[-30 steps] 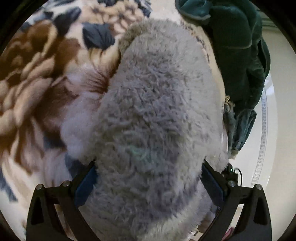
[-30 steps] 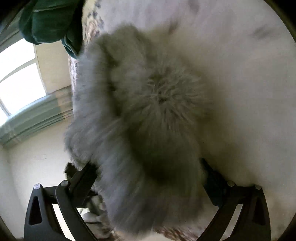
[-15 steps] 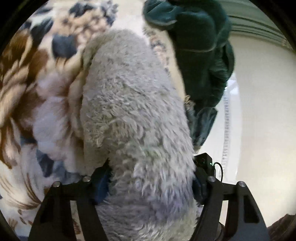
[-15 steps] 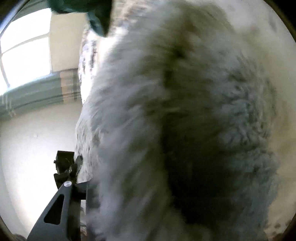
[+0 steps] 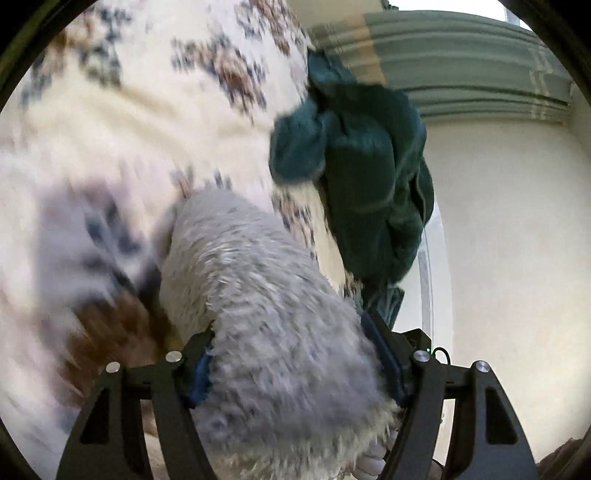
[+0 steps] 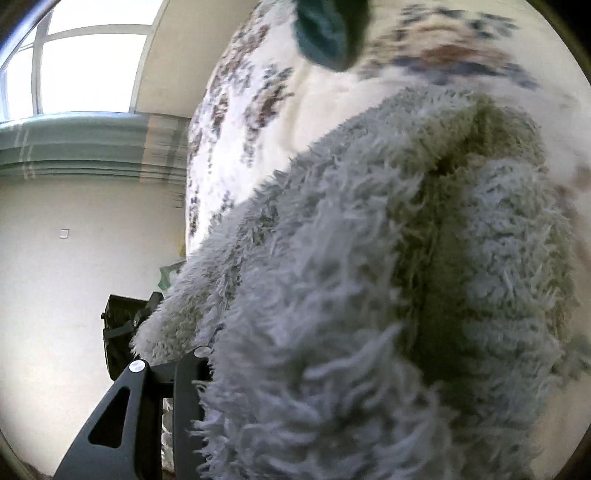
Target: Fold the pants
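Observation:
The pants (image 5: pixel 258 277) are thick, fluffy grey fleece, bunched into a roll on a floral bed cover (image 5: pixel 129 122). My left gripper (image 5: pixel 291 339) is shut on one end of this roll, its blue pads pressed into the pile on both sides. In the right wrist view the pants (image 6: pixel 369 277) fill most of the picture and drape over my right gripper (image 6: pixel 314 369). Only its left finger (image 6: pixel 184 387) shows, pressed against the fleece. The other finger is hidden under the fabric. The pants hang lifted from both grips.
A dark teal garment (image 5: pixel 362 177) lies heaped at the bed's edge, also the teal garment (image 6: pixel 325 33) at the top. A pale wall, a striped green curtain (image 5: pixel 461 66) and a window (image 6: pixel 85 70) are beyond. A black object (image 6: pixel 118 332) stands by the wall.
Both grippers closed from wide open onto the fleece. Then they rose and tilted up with it, so more wall, curtain and window came into view and the bed cover dropped back.

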`<state>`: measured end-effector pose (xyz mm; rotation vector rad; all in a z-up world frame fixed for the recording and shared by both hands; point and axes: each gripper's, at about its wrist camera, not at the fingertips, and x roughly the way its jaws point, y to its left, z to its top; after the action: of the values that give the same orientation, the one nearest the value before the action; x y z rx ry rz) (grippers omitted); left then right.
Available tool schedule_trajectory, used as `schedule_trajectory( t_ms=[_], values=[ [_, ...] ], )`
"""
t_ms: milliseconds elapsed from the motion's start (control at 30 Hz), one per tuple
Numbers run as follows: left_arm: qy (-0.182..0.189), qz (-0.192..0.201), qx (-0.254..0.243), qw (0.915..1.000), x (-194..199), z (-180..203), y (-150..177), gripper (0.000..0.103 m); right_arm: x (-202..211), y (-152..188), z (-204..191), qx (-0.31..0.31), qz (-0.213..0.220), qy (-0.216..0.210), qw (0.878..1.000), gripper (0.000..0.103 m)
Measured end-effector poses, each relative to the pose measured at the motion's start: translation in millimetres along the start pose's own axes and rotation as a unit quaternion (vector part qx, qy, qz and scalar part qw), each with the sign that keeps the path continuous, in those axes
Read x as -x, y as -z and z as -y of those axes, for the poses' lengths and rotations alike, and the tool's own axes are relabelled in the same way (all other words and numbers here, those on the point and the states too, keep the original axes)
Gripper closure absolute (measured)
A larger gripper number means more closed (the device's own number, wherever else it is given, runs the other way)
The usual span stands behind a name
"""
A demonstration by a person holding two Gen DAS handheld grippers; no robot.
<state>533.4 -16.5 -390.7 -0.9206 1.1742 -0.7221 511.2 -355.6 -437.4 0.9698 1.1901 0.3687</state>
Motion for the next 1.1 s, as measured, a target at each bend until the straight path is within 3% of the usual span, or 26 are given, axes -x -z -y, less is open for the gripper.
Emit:
schedule_trajectory(
  t_ms=[100,200,267,400,500,533,567,667,733,800,900,1033,1067,1100],
  values=[
    [-0.011,0.009,-0.016,0.9998,19.6,-14.9,-47.4,0.035,-43.4,-21.8,-38.7,0.019,0.011,-0.010,1.000,0.055],
    [-0.023,-0.010,-0.025,0.9994,27.1,-34.5,-68.0,0.035,-77.4,-33.1,-70.1,0.014,0.015,-0.018,1.000,0.056],
    [-0.040,-0.038,-0.032,0.9980,26.6,-46.6,-60.8,0.035,-81.0,-19.3,-69.0,0.014,0.011,-0.002,1.000,0.056],
    [-0.073,-0.093,-0.011,0.9930,20.5,-77.1,-30.1,0.035,-67.6,31.9,-26.1,-0.035,-0.015,0.058,0.998,0.054],
    [-0.093,-0.132,0.000,0.9869,10.3,-79.1,-5.5,0.032,-56.4,73.5,16.9,-0.079,-0.070,0.101,0.989,0.032],
    [-0.090,-0.133,-0.006,0.9870,8.2,-74.1,-2.6,0.025,-52.3,81.5,23.7,-0.079,-0.075,0.107,0.988,0.019],
    [-0.088,-0.134,-0.011,0.9871,11.4,-68.2,-0.5,0.009,-46.8,87.8,28.5,-0.076,-0.073,0.116,0.988,0.014],
    [-0.069,-0.154,-0.037,0.9850,-10.1,-47.9,-9.4,0.001,-19.8,99.1,47.6,-0.101,-0.025,0.087,0.991,0.004],
    [-0.071,-0.188,-0.049,0.9784,-42.0,-42.0,-16.7,0.000,-0.9,104.7,69.5,-0.134,0.015,0.060,0.989,0.000],
    [-0.082,-0.223,-0.064,0.9692,-70.9,-41.6,-19.4,0.000,4.3,104.6,95.3,-0.162,0.042,0.027,0.985,0.000],
    [-0.107,-0.261,-0.059,0.9577,-102.3,-55.6,-26.0,0.000,-17.8,101.3,124.2,-0.203,0.036,-0.038,0.978,0.000],
    [-0.089,-0.264,-0.037,0.9595,-93.0,-66.1,-30.5,0.000,-32.8,98.7,124.9,-0.200,0.028,-0.079,0.976,0.001],
    [-0.086,-0.260,-0.045,0.9607,-86.9,-63.0,-27.7,0.002,-33.0,98.6,119.7,-0.198,0.028,-0.097,0.975,0.008],
    [-0.080,-0.251,-0.054,0.9631,-79.6,-58.1,-24.2,0.006,-35.6,96.9,114.7,-0.197,0.029,-0.106,0.974,0.038]
  ],
)
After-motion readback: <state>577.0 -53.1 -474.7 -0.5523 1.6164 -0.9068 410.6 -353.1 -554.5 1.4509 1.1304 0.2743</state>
